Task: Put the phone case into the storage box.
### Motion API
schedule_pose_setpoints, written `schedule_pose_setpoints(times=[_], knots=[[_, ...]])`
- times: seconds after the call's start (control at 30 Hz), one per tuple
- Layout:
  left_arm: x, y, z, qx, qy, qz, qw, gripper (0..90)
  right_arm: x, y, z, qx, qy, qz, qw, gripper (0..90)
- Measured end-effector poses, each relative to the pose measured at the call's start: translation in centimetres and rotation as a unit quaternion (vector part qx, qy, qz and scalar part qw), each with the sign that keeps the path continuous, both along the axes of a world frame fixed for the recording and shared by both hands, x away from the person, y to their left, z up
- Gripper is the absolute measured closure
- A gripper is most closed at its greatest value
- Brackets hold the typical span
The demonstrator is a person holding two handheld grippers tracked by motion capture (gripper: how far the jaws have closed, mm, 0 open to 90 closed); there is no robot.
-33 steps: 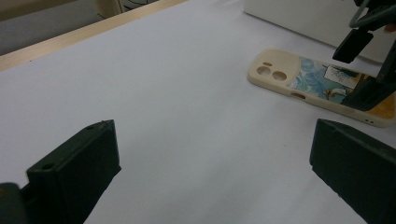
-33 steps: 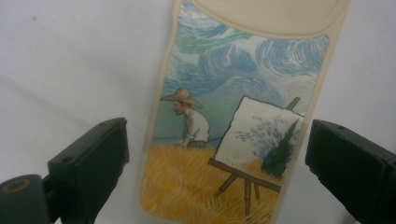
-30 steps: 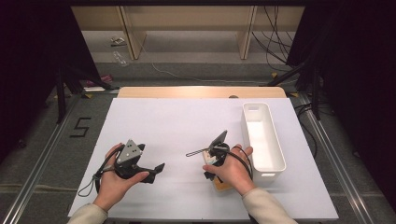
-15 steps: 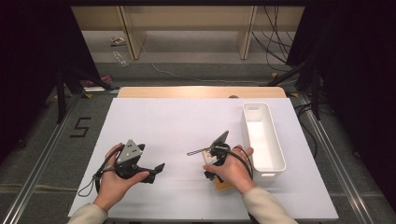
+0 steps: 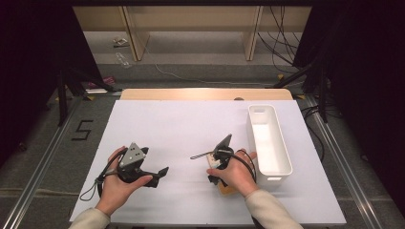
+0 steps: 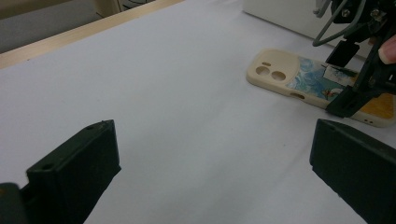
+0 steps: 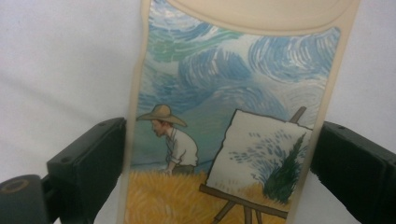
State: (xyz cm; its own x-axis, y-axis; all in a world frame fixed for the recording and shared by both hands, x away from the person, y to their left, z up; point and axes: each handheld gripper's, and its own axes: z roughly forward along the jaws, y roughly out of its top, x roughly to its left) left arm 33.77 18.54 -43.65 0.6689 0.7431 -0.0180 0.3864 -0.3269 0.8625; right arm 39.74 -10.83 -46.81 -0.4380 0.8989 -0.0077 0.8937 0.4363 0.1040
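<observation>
The left tool (image 5: 160,172) is held low over the worktop (image 5: 181,129) with its jaws standing wide apart and nothing between them. From this tool the phone case (image 6: 322,86) lies ahead and off to its right, well apart, flat on the white surface with its camera-cutout end turned nearer the left tool's side. No part of the left tool touches it.

Further right, the right tool (image 5: 216,164) is set directly over the same case. In the right gripper view the case (image 7: 233,116) is seen running straight away from the tool, its long axis in line with the tool's own reach, so that the two jaws stand one at each long edge. The left jaw appears to be touching its edge; at the right jaw contact cannot be made out for certain, and the case is not judged to be clamped yet. The jaws are therefore taken as apart, bracketing the case across its short width.

The right tool is plainly the nearer one, and the grasp is judged to turn on that crosswise fit. Beyond the right tool, on its far right side, the white bin (image 5: 267,138) stands near, its long side roughly parallel to the case.
</observation>
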Motion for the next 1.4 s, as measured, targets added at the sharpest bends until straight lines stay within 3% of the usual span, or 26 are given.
schedule_pose_setpoints(times=[1.4], knots=[[-0.01, 0.05, 0.03, -0.002, 0.000, 0.001, 1.0000, 1.0, -0.02, 0.35, 0.11, -0.010, -0.001, -0.028, 0.9996, 10.5]])
